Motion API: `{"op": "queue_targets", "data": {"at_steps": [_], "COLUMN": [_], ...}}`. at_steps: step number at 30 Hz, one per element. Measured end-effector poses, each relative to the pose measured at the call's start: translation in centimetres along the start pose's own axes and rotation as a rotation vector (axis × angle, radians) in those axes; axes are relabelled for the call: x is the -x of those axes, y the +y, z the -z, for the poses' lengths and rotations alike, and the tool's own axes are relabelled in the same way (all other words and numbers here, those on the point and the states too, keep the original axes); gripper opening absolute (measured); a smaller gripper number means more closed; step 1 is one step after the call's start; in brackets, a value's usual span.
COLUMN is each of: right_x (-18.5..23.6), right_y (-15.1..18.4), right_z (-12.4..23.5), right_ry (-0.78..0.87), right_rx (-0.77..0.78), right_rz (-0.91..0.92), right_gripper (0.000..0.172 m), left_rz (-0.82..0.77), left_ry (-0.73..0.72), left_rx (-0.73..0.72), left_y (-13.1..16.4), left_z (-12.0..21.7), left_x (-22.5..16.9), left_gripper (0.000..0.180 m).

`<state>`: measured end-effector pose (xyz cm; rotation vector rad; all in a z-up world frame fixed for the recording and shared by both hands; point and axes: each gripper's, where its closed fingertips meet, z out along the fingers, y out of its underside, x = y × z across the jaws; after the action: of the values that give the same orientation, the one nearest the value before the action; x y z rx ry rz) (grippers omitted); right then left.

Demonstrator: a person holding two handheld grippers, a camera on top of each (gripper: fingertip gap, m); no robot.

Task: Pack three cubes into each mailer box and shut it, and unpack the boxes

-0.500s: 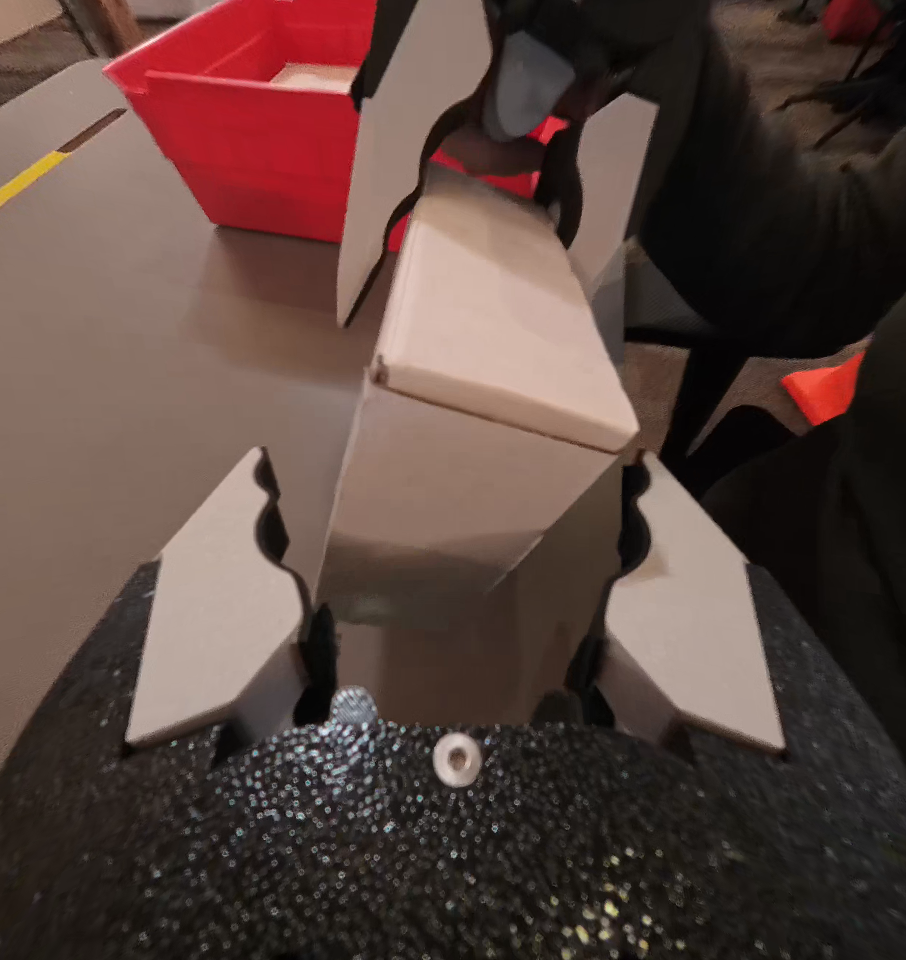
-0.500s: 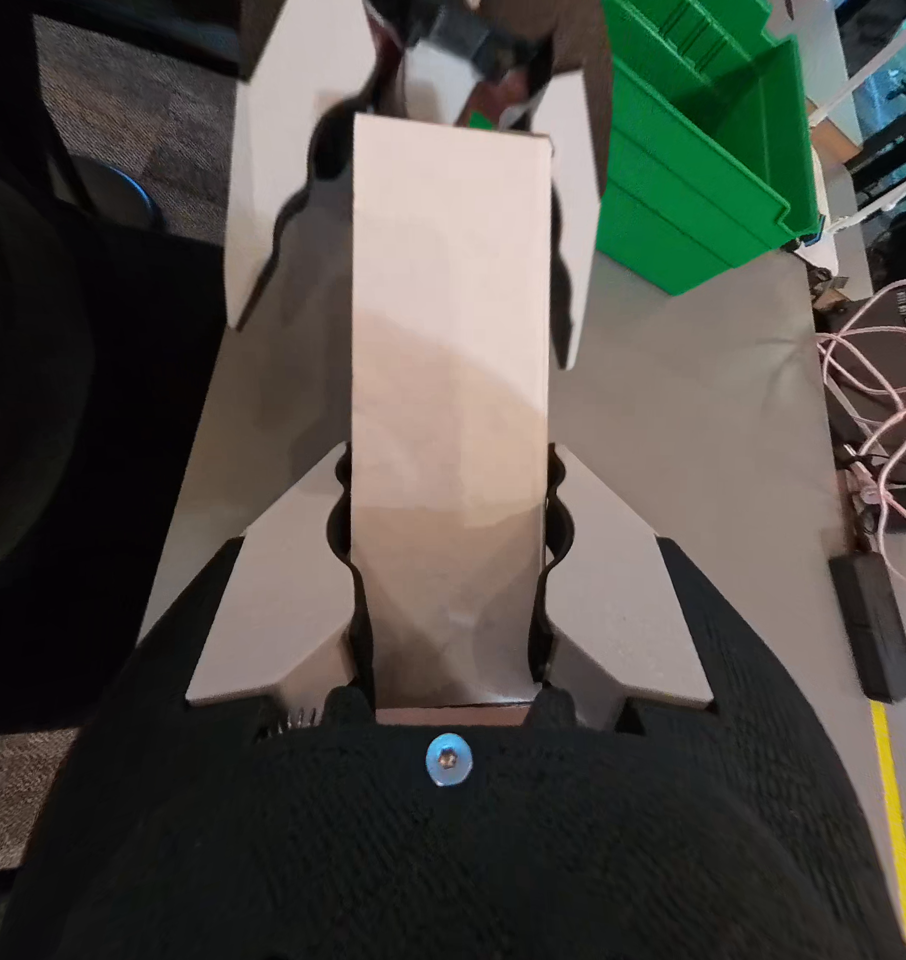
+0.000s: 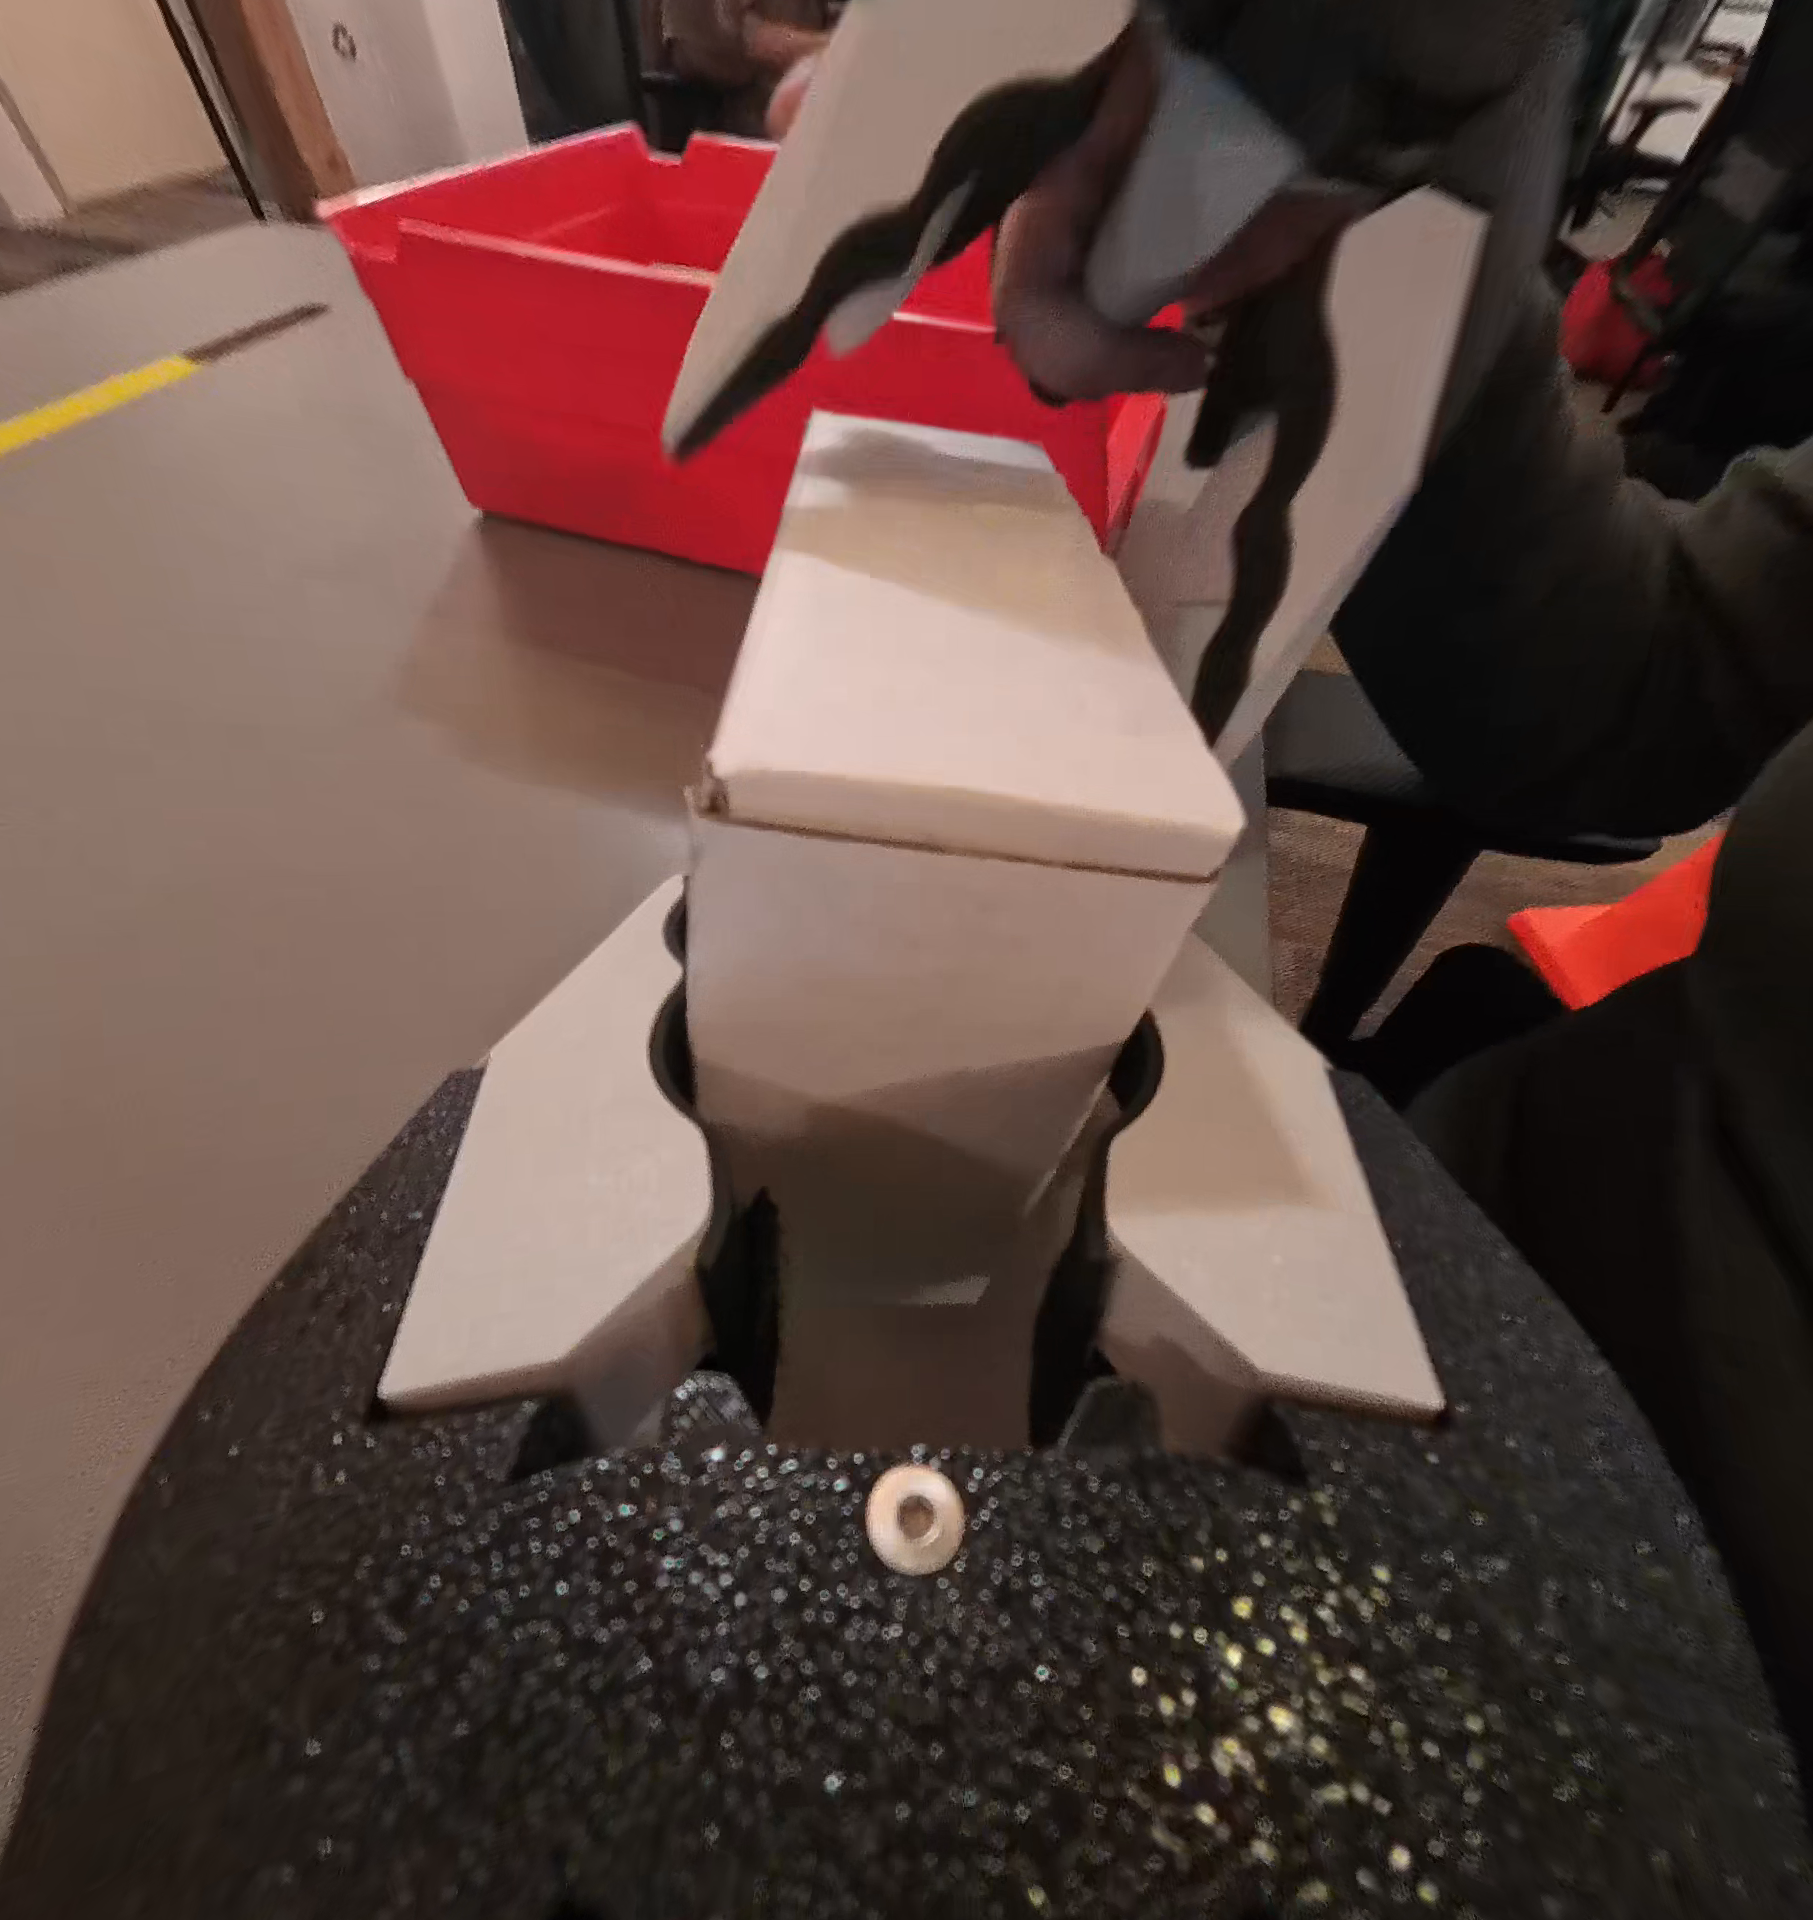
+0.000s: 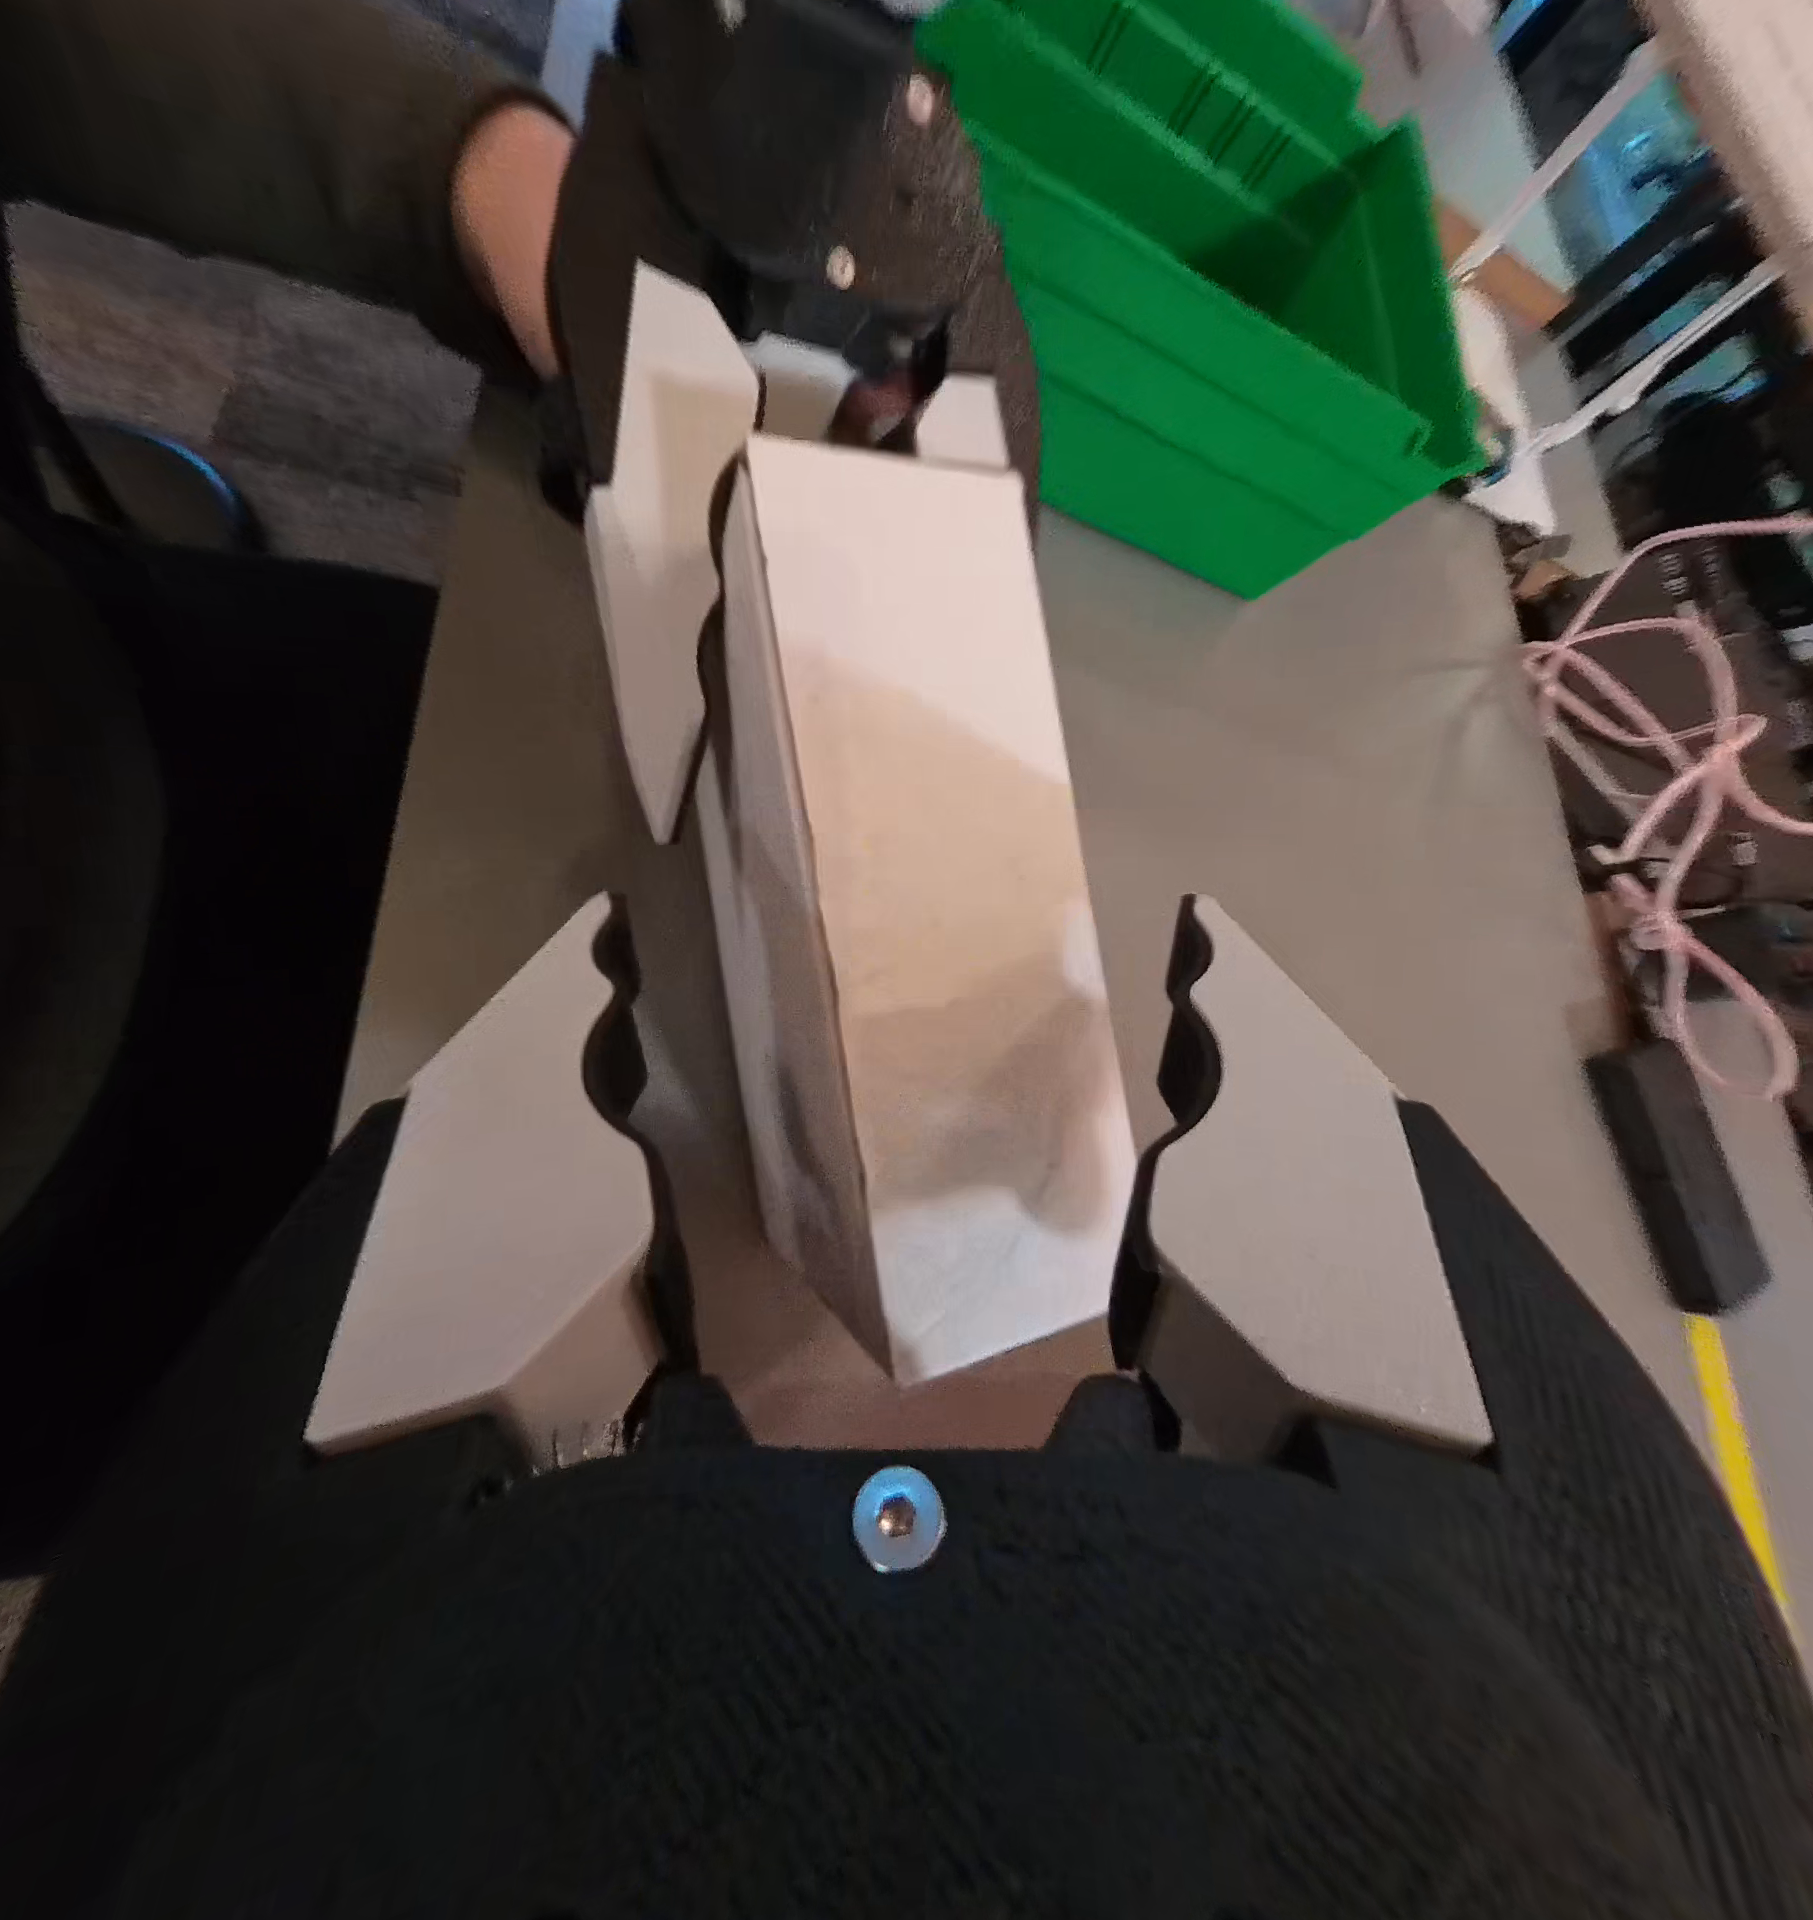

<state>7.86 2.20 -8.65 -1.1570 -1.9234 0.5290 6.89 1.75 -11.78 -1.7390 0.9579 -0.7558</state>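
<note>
My left tongs (image 3: 923, 997) pinch one end of the closed, long, pale cardboard mailer box (image 3: 964, 665); my right tongs (image 4: 902, 997) are spread around its other end, pads clear.

this is looking like a lab or office workroom set up for recording handling trials. a plain grey table (image 3: 206, 727) is stretching ahead of the tool, with a strip of yellow tape (image 3: 60, 416) lying on it off to the tool's left. a red plastic bin (image 3: 569, 343) is sitting beyond the tool, a stack of green bins (image 4: 1224, 343) is standing ahead and to the right, pink cables (image 4: 1691, 831) are trailing over the table edge at right, and grey carpet (image 4: 258, 353) is covering the floor.
</note>
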Motion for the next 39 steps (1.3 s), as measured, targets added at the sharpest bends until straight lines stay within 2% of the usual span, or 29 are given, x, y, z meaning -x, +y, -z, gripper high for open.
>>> {"op": "queue_targets", "data": {"at_steps": [1, 6, 14, 22, 31, 39], "right_x": [-0.4, -2.7, -3.0, -1.7, -2.1, -0.9], "right_y": [-0.4, -1.6, -1.6, -1.7, -2.7, -1.6], "right_z": [0.4, 1.9, 1.5, 0.8, 0.8, 0.1], "right_ry": [0.036, 0.266, 0.310, 0.258, 0.331, 0.259], "right_rx": [-0.008, 0.018, 0.049, 0.076, 0.089, 0.137], "right_rz": [0.023, 0.233, 0.308, 0.389, 0.465, 0.491], "right_gripper": [0.100, 0.061, 0.051, 0.034, 0.026, 0.007], "left_rz": [0.036, 0.127, 0.164, 0.111, 0.084, 0.103], "left_ry": [0.004, 0.007, 0.013, 0.037, -0.002, 0.006], "left_rx": [0.003, 0.018, 0.046, 0.089, 0.131, 0.184], "left_y": [0.2, 0.9, 1.8, 2.4, 2.6, 2.9], "left_z": [-0.1, -0.3, -0.6, -0.7, -0.7, -0.6], "left_x": [0.2, 0.7, 0.9, 0.2, 0.3, 0.0], "left_gripper": [0.075, 0.075, 0.074, 0.072, 0.070, 0.070]}}
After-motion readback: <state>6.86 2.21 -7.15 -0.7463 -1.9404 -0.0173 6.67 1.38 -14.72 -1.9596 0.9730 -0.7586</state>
